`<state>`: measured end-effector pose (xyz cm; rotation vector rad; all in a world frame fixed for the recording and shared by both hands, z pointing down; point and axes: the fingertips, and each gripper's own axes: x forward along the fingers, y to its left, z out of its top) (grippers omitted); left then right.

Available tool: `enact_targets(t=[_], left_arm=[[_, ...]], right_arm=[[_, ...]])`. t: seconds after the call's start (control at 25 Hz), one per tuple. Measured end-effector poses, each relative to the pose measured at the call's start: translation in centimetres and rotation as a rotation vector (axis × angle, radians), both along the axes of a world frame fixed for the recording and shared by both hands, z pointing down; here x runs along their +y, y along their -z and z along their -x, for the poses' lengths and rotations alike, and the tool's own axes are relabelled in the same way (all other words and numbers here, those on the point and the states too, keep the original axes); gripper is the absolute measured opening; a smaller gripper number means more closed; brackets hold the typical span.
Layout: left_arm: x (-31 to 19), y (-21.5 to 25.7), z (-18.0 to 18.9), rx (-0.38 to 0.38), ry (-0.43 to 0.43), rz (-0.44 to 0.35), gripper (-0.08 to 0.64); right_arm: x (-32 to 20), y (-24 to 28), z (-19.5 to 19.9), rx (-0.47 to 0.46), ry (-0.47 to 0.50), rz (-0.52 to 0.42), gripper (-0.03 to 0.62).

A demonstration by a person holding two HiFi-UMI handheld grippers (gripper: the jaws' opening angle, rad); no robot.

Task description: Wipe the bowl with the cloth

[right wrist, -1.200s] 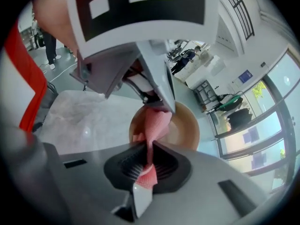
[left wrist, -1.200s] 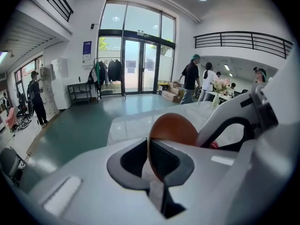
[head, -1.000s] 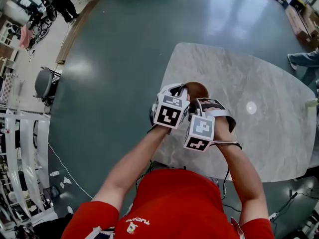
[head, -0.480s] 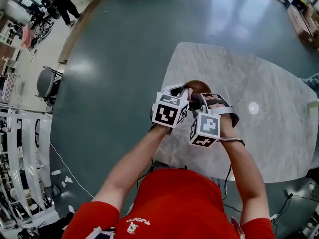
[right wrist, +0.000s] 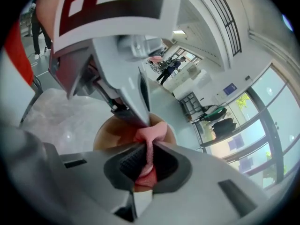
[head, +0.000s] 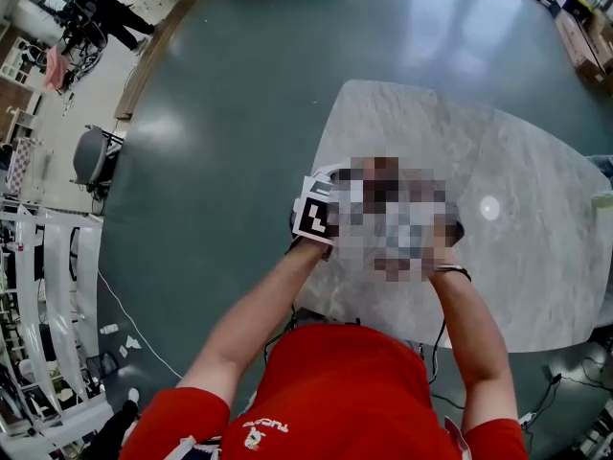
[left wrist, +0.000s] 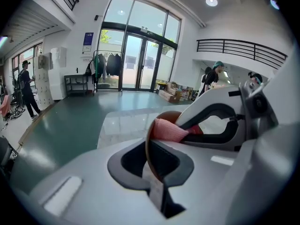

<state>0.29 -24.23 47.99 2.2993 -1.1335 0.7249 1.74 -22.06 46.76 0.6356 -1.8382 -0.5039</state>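
A brown bowl is held tilted above the marble table, and my left gripper is shut on its thin rim. A pink cloth is pinched in my right gripper, which is shut on it. The cloth lies against the bowl's inside, close to the rim. The left gripper's fingertips show just above the cloth in the right gripper view. In the head view only the left gripper's marker cube shows; the jaws and bowl are hidden there.
The bowl hangs over the table's near-left edge, with green floor beyond it. A grey chair and white racks stand far left. People stand in the distance.
The right gripper's marker cube has shifted a little to the right beside the bowl. The left gripper and the bowl have stayed where they were.
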Motion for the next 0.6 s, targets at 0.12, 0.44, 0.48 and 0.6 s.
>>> enact_targets(t=[0.12,0.44,0.48,0.6], left_arm=[[0.0,-0.3,-0.1,-0.004,0.002,0.007,0.012],[0.2,-0.3,-0.2,-0.007,0.007,0.015,0.012],[0.1,-0.4,-0.1,-0.004,0.015,0.018,0.012],[0.1,-0.6,0.1,-0.010,0.018,0.029,0.012]], right_arm=[[0.1,0.1,0.0,0.002,0.019,0.004,0.018],[0.5,0.1,0.1,-0.005,0.031,0.043,0.018],[1.0,-0.2,0.4,0.001,0.052,0.061,0.020],[1.4,-0.5,1.0,-0.001,0.076,0.067,0.020]])
